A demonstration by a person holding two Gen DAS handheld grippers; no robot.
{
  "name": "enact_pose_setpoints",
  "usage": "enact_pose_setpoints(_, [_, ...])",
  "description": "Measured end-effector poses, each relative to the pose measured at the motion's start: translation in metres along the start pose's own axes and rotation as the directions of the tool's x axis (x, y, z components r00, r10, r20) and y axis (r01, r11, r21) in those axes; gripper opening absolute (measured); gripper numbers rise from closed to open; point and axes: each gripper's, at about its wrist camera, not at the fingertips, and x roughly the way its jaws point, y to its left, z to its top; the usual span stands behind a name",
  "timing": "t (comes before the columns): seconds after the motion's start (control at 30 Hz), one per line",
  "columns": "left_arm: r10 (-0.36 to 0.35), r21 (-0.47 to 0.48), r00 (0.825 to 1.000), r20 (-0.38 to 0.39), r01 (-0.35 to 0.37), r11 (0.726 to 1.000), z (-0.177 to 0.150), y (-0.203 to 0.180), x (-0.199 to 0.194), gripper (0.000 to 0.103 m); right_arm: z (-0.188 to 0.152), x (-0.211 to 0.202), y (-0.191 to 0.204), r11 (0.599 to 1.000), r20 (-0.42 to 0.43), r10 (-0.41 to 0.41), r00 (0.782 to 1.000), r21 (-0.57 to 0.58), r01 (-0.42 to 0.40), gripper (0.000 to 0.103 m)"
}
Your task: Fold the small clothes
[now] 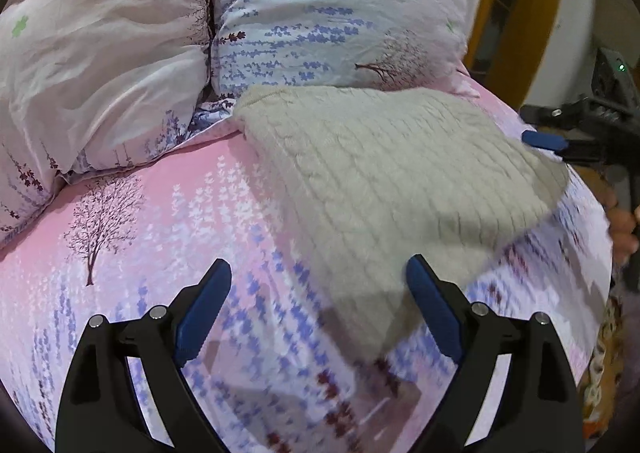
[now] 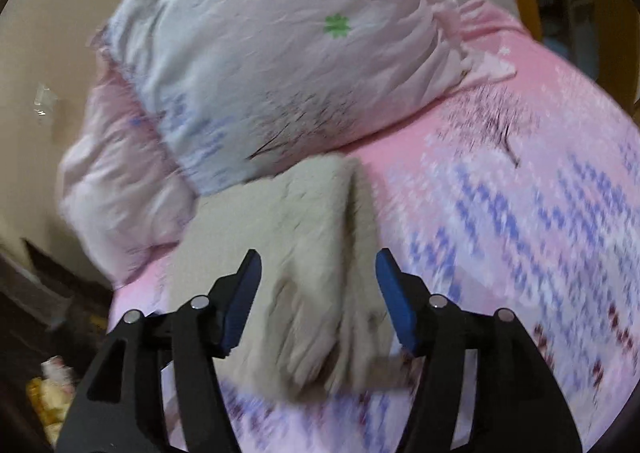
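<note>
Two pairs of blue-padded fingers are at work, and neither has hold of anything. On the left gripper (image 1: 320, 309) the fingers stand wide apart over the bedsheet (image 1: 160, 237), the right-hand pad just at the near corner of the knitted garment (image 1: 392, 181) without pinching it. On the right gripper (image 2: 318, 301) the fingers stand about half open, with the garment's (image 2: 304, 253) folded edge lying loose between them and the pads clear of it on both sides; from the left wrist view that same gripper (image 1: 548, 141) sits at the garment's far right edge, a hand (image 1: 624, 221) just below it.

One beige cable-knit garment is all I count, lying flat on the bed near the middle, its far edge touching the pillows. It looks doubled over on itself: a raised ridge runs along it in the right wrist view, so I judge at least one fold made. Whether another fold or only smoothing is left I can't say; the shape is still a lopsided wedge, so some tidying seems due.

Counting outward: two pillows, one pinkish (image 1: 100, 53) and one lavender-printed (image 1: 332, 13), side by side at the head of one bed.
</note>
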Motion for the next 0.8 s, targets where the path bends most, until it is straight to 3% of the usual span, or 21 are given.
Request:
enact_pose_setpoints(0.17, [-0.053, -0.063, 0.998, -0.045, 0.050, 0.997, -0.007, 0.011, 0.002, 0.088, -0.019, -0.001, 0.008, 0.999, -0.054, -0.006, 0.999, -0.043, 0.003, 0.058])
enact_pose_setpoints(0.2, [-0.064, -0.079, 0.997, -0.051, 0.060, 0.995, -0.007, 0.013, 0.004, 0.087, -0.023, 0.002, 0.009, 0.999, -0.065, -0.010, 0.998, -0.046, 0.007, 0.046])
enact_pose_setpoints(0.27, [-0.087, -0.110, 0.994, -0.066, 0.080, 0.991, -0.006, 0.016, 0.010, 0.084, -0.029, 0.013, 0.007, 0.999, -0.101, -0.016, 0.995, -0.052, 0.011, 0.012])
enact_pose_setpoints(0.5, [-0.113, -0.116, 0.989, -0.092, 0.102, 0.988, -0.006, 0.018, 0.019, 0.083, -0.028, -0.026, 0.016, 0.996, 0.066, 0.008, 0.998, -0.092, -0.001, 0.011])
enact_pose_setpoints(0.63, [-0.121, -0.106, 0.987, -0.109, 0.110, 0.988, -0.006, 0.018, 0.024, 0.083, -0.041, -0.014, 0.011, 0.990, 0.017, -0.079, 0.997, -0.114, 0.080, 0.011])
enact_pose_setpoints(0.8, [-0.130, -0.110, 0.984, -0.121, 0.116, 0.987, -0.007, 0.018, 0.029, 0.083, -0.054, 0.005, -0.015, 0.995, -0.044, -0.093, 0.995, -0.042, 0.091, 0.011])
